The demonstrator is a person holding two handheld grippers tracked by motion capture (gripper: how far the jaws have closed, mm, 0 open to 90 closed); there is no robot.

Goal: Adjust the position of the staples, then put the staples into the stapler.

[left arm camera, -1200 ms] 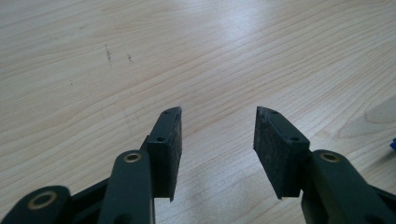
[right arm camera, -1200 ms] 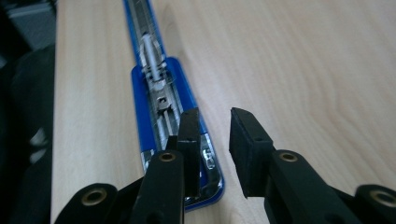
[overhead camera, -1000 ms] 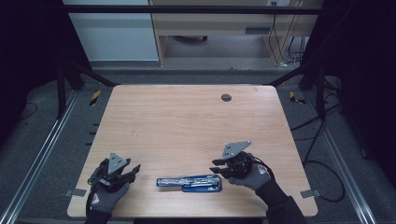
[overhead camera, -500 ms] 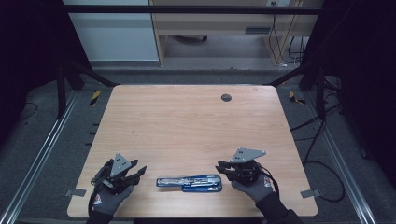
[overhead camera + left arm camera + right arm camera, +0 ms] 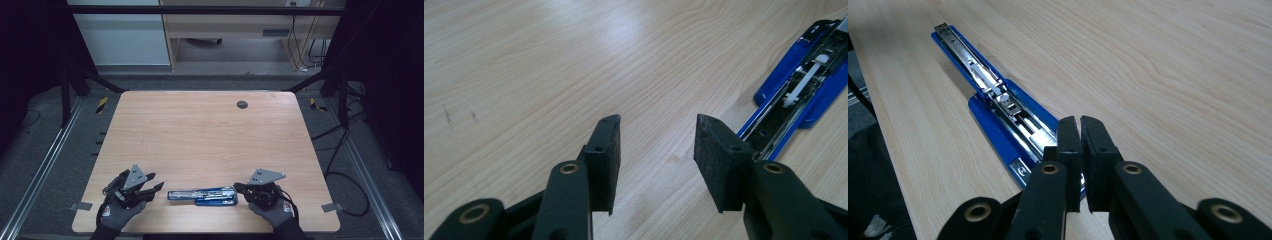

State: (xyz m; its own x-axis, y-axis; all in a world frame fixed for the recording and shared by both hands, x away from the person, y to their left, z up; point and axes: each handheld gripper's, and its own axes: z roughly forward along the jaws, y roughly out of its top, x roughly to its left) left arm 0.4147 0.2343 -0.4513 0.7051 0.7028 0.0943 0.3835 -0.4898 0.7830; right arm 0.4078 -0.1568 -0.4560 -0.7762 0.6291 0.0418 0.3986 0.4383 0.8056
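High view, left to right: my left gripper [image 5: 150, 189] sits near the front-left edge of the table [image 5: 200, 130], jaws apart with nothing between them, pointed toward the stapler [image 5: 202, 195]. Stapler lies flat near the front edge, between both hands, opened out with its blue base and metal staple channel side by side. My right gripper [image 5: 239, 188] is at its right end, jaws have just been closing and now meet, pads together, nothing pinched that I can see (right gripper view puts the tips just over the near end of the stapler [image 5: 998, 107], contact hard to call).

Step in hand, as I judge it: press or nudge the right end with the closed tips while the left comes in to steady.

- Keep the closed tips on the blue plastic, not the spring rail, or it may skate.
- Left gripper view shows the stapler [image 5: 796, 85] off to the side of my left gripper [image 5: 656, 137]; I'd square up before closing.
- Push low and along its length so it won't spin.

Around: round dark grommet [image 5: 242, 104] far back, well apart. Nothing blocks either hand; front edge is close, so no shoving toward me.
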